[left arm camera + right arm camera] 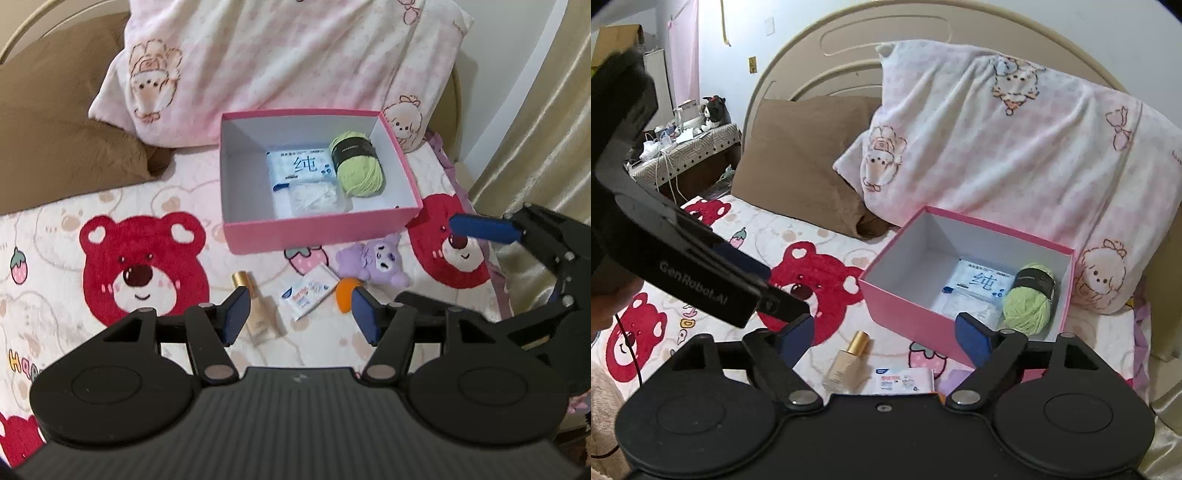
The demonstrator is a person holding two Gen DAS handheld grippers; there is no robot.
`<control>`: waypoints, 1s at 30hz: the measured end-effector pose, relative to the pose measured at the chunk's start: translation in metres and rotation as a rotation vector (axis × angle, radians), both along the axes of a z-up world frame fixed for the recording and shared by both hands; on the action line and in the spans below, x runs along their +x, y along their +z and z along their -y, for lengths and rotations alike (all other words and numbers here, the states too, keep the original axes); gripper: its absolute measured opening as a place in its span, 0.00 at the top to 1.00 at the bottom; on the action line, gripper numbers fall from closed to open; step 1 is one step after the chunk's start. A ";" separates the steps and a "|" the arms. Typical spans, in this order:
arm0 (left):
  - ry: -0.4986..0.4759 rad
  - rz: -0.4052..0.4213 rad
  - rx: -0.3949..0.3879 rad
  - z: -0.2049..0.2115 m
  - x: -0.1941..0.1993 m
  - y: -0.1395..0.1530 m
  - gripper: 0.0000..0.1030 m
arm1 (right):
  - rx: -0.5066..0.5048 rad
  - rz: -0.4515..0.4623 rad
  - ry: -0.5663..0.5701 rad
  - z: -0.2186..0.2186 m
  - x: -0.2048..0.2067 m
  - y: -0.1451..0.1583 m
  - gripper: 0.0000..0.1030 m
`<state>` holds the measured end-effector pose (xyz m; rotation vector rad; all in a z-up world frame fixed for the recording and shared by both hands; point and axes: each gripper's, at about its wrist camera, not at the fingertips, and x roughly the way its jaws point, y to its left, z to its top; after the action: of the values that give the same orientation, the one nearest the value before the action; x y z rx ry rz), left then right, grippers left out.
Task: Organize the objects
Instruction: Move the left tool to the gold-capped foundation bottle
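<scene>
A pink box (pixel 317 236) (pixel 905 314) stands open on the bed and holds a blue-white tissue pack (pixel 299 166), a green yarn ball (pixel 358 166) (pixel 1028 299) and a clear bag (pixel 314 199). In front of it lie a gold-capped bottle (pixel 258 310) (pixel 847 363), a small tissue packet (pixel 308 291) (pixel 903 380), an orange piece (pixel 345 293) and a purple plush (pixel 373 262). My left gripper (pixel 299 315) hovers open above the bottle and packet, holding nothing. My right gripper (pixel 886 336) is open and empty near the box's front corner.
A pink cartoon pillow (pixel 1015 147) and a brown pillow (pixel 805 158) lean on the headboard behind the box. A cluttered bedside table (pixel 687 147) stands at far left. A curtain (pixel 535 110) hangs at the bed's right edge. The bear-print blanket (pixel 140 266) covers the bed.
</scene>
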<state>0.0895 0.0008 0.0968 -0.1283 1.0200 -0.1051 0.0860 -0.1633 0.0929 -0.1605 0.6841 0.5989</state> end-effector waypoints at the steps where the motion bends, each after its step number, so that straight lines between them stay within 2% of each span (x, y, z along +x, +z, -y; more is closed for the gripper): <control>1: 0.003 0.000 -0.007 -0.003 -0.003 -0.002 0.42 | -0.004 -0.002 0.005 -0.003 -0.001 -0.002 0.15; 4: 0.004 0.003 -0.031 -0.014 -0.011 -0.011 0.41 | -0.024 -0.030 0.020 -0.013 -0.001 -0.007 0.15; 11: 0.027 0.007 -0.097 -0.038 -0.012 -0.038 0.41 | 0.003 -0.128 0.008 -0.024 0.016 -0.024 0.15; 13: 0.034 0.006 -0.113 -0.045 -0.009 -0.046 0.41 | -0.023 -0.183 0.000 -0.030 0.025 -0.032 0.15; 16: 0.047 0.004 -0.178 -0.061 -0.007 -0.058 0.41 | -0.084 -0.259 -0.016 -0.040 0.038 -0.044 0.15; 18: 0.062 0.006 -0.215 -0.074 -0.007 -0.067 0.41 | -0.121 -0.278 -0.018 -0.046 0.044 -0.051 0.15; 22: 0.103 0.024 -0.222 -0.092 -0.002 -0.089 0.41 | -0.183 -0.274 0.039 -0.063 0.049 -0.064 0.15; 30: 0.071 0.082 -0.274 -0.101 0.005 -0.129 0.41 | -0.175 -0.329 0.083 -0.088 0.049 -0.117 0.15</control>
<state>0.0943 0.1017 -0.0320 -0.4065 0.9144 -0.1834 0.1350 -0.0756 -0.0246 -0.2579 1.0535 0.6520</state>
